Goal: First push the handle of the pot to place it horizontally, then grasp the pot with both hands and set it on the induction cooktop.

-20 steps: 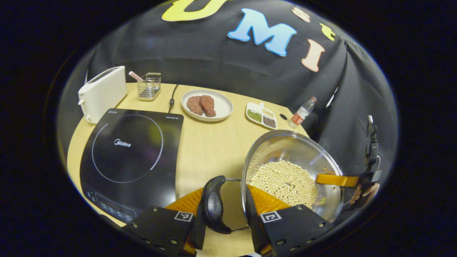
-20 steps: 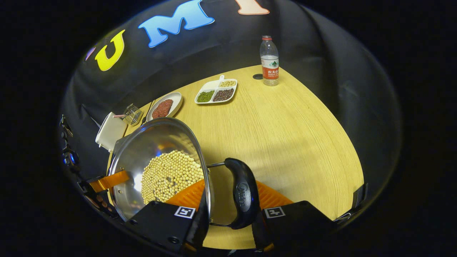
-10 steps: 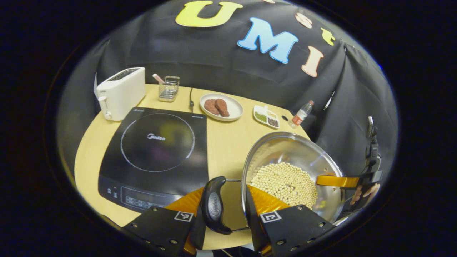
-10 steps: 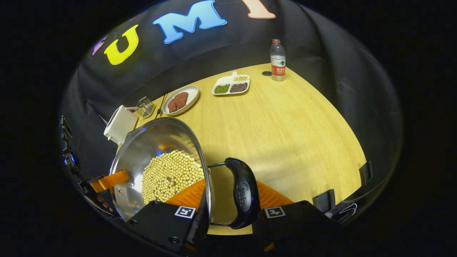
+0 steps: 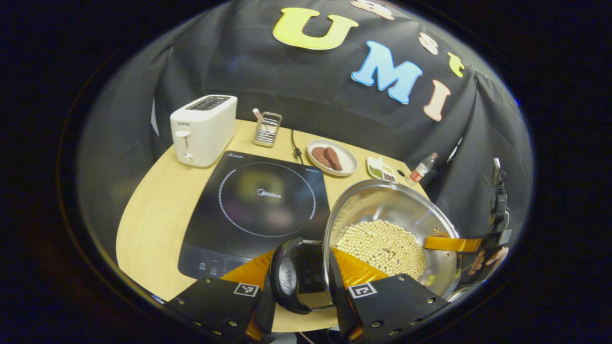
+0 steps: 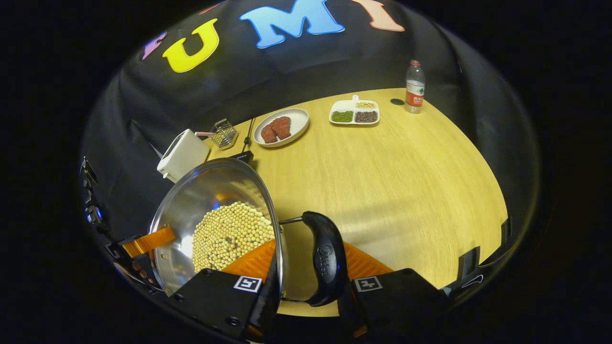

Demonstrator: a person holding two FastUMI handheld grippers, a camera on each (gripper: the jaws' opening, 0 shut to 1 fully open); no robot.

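Left gripper view, left to right:
- Toaster (image 5: 203, 129), white, far left on the wooden table (image 5: 153, 220)
- Wire basket (image 5: 267, 129), just right of the toaster, by the far edge
- Induction cooktop (image 5: 258, 210), black, flat on the table, near side of the toaster
- Plate (image 5: 332, 157) with two brown patties, far side, right of the cooktop's far corner
- Divided dish (image 5: 380, 169), then a water bottle (image 5: 421, 168), far right, partly behind the pot rim
- Left gripper (image 5: 301, 286), fingers clenched on the pot's left handle (image 5: 287, 277); one finger outside the black grip, the other along the pot wall
- Pot (image 5: 397, 210), steel, holding pale soybeans (image 5: 382, 246); held between both grippers, right of the cooktop ring, its left handle over the cooktop's near right corner; whether it rests on anything cannot be told
- Second gripper at the far right rim, with the hand (image 5: 487, 258) that holds it

Right gripper view, left to right:
- Pot at near left, beans inside
- Right gripper (image 6: 306, 286), fingers grasping the pot's right handle (image 6: 325, 260) the same way
- Open table to the right; plate, divided dish and bottle along the far edge
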